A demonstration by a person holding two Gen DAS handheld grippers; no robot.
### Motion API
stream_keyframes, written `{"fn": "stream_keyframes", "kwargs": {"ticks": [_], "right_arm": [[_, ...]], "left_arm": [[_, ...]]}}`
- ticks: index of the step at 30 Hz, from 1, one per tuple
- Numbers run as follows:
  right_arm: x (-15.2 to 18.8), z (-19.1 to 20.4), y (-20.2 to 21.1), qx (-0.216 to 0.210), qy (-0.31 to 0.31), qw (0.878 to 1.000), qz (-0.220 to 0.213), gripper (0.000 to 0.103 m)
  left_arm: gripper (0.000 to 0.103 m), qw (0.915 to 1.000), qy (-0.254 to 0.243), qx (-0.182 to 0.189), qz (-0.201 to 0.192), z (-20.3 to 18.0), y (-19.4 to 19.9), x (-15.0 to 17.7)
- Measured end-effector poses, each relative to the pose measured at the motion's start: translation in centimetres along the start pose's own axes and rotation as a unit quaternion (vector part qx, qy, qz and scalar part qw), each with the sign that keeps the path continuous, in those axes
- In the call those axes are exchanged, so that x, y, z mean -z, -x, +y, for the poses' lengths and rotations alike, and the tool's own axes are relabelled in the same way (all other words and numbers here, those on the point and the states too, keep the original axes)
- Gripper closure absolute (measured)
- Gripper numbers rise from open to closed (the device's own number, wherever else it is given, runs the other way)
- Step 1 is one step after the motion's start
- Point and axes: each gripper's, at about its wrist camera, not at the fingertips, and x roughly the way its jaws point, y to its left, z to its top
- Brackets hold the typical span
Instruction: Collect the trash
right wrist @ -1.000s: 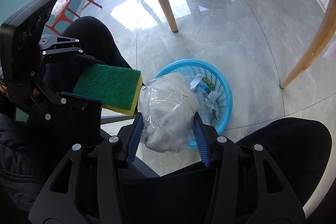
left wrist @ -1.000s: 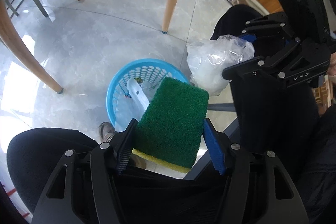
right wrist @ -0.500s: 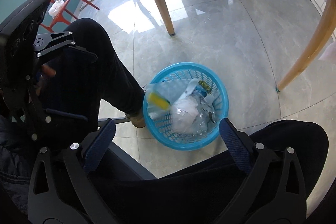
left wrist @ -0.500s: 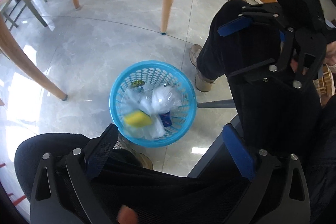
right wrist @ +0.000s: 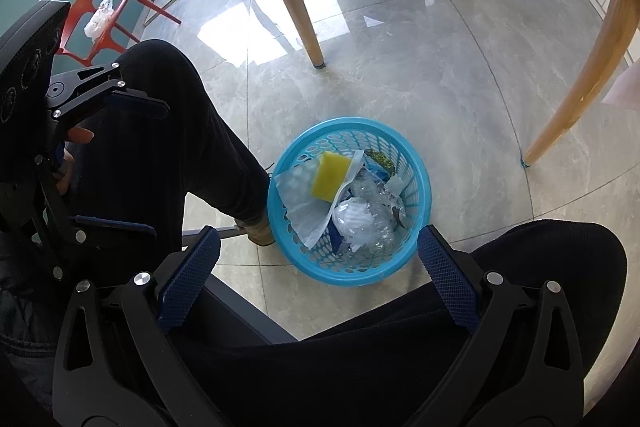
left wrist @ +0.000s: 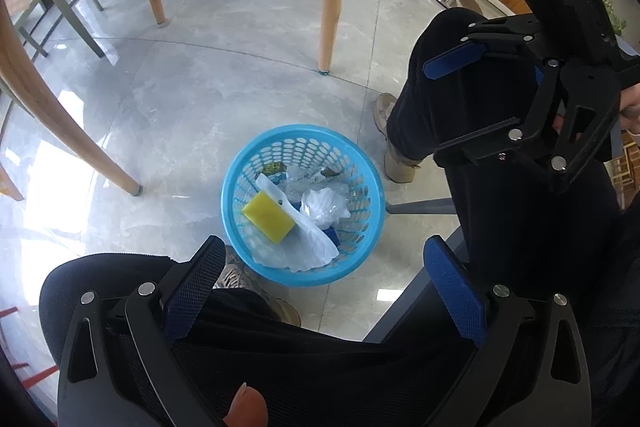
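Both grippers you are holding, left gripper and right gripper, are hanging with jaws spread wide and empty, having just been opening. Straight below them, the yellow rectangular sponge and crumpled clear plastic bag are lying in the round blue perforated plastic basket on the floor.

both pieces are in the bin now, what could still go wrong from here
1. The blue basket sits on the floor right beside the person's shoes, so a shifted foot could tip it and spill the sponge and the plastic bag.
2. The white sheet reaches up to the rim and might slide out.
3. The left gripper and right gripper hang open close together and might knock on the way back.
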Motion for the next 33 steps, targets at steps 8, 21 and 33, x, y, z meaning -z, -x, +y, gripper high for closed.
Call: {"fn": "stream_keyframes", "kwargs": {"ticks": [8, 21, 33], "right_arm": [[0.1, 0.3, -0.2, 0.003, -0.001, 1.000, 0.000, 0.009], [0.1, 0.2, -0.2, 0.002, -0.001, 1.000, -0.001, 0.009], [0.1, 0.0, -0.2, 0.001, -0.004, 1.000, -0.003, 0.009]], "left_arm": [[0.006, 0.9999, 0.009, -0.008, 0.006, -0.1, 0.0, -0.1], [0.006, 0.9996, 0.007, -0.024, 0.014, -0.5, -0.1, -0.1], [0.006, 0.9997, -0.004, -0.023, 0.010, -0.9, 0.0, -0.1]]}}
